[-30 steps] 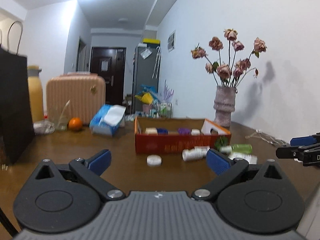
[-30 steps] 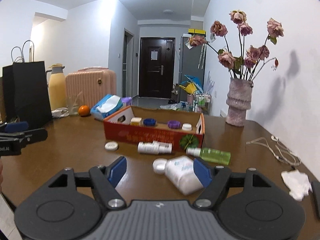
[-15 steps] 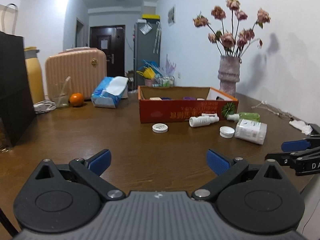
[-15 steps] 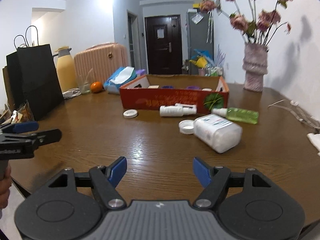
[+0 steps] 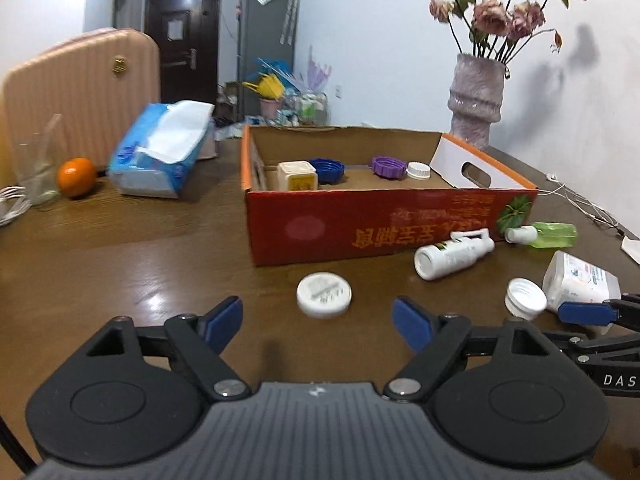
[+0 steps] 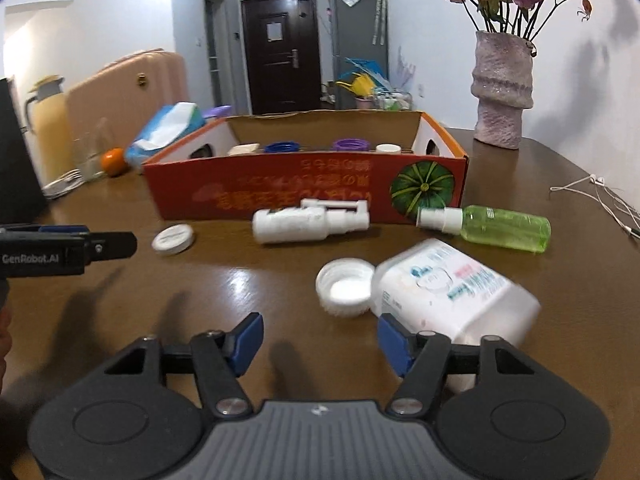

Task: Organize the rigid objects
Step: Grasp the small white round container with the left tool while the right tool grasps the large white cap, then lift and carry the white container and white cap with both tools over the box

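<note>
A red cardboard box [image 5: 360, 224] [image 6: 280, 196] stands on the brown table and holds several caps. In front of it lie a flat white lid [image 5: 324, 294] [image 6: 173, 239], a white spray bottle [image 5: 454, 254] [image 6: 310, 220], a green bottle [image 5: 548, 234] [image 6: 500, 226], a white ribbed cap [image 5: 525, 303] [image 6: 345, 286] and a large white bottle [image 5: 580, 280] [image 6: 452, 296]. My left gripper [image 5: 318, 320] is open and empty, just short of the flat lid. My right gripper [image 6: 320, 338] is open and empty, just short of the ribbed cap and large bottle.
A tissue pack [image 5: 164, 156], an orange [image 5: 76, 176], a glass and a pink suitcase [image 5: 80, 80] stand at the back left. A vase of dried roses [image 6: 502, 92] stands at the back right. Earphone cables [image 6: 600, 196] lie at the right edge.
Both grippers have moved forward over the table toward the loose items, which now look much closer. Both stay open and empty.
</note>
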`<state>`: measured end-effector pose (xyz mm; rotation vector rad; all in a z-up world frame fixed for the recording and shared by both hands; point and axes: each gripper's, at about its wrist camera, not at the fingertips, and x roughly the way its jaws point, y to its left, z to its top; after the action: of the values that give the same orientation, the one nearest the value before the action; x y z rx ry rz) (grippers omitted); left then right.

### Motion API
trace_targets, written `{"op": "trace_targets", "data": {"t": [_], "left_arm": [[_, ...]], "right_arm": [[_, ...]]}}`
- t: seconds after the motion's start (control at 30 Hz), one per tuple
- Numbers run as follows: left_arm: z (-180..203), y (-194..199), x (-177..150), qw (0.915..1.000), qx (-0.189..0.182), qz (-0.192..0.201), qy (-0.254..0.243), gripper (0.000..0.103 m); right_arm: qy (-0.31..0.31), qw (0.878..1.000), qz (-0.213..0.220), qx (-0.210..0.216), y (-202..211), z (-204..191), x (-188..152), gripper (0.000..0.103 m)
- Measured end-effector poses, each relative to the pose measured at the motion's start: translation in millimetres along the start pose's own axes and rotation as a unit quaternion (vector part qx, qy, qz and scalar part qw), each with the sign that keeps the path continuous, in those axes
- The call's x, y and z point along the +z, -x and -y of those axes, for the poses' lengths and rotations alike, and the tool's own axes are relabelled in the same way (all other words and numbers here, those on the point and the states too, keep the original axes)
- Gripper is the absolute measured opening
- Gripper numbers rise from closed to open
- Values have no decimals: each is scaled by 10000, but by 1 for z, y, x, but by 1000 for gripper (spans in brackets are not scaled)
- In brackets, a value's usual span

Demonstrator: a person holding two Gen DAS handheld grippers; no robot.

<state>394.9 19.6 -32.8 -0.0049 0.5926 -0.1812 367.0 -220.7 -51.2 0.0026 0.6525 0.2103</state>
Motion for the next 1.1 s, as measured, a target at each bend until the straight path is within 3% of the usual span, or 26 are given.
{"op": "trace_targets", "data": {"t": [0.23, 0.37, 0.47, 0.77, 1.1], "left_arm": [[0, -48, 10, 9997, -49, -199, -107, 78], [-2, -55, 7, 9995, -121, -294, -42, 50], [-4, -55, 7, 9995, -137, -281, -25, 41], [17, -31, 3, 9997, -11, -206, -89, 40], [61, 71, 9, 9976, -155, 646, -186, 40]], "right_arm": [[145, 9994, -21, -302, -30, 4, 18, 58], [110, 9998, -70, -163, -35, 9, 18, 44], [152, 9998, -37, -129, -35, 8, 18, 40], [167, 9996, 145, 147, -11, 8, 19, 39], [182, 9961, 833, 230, 74, 4, 19, 39]]}}
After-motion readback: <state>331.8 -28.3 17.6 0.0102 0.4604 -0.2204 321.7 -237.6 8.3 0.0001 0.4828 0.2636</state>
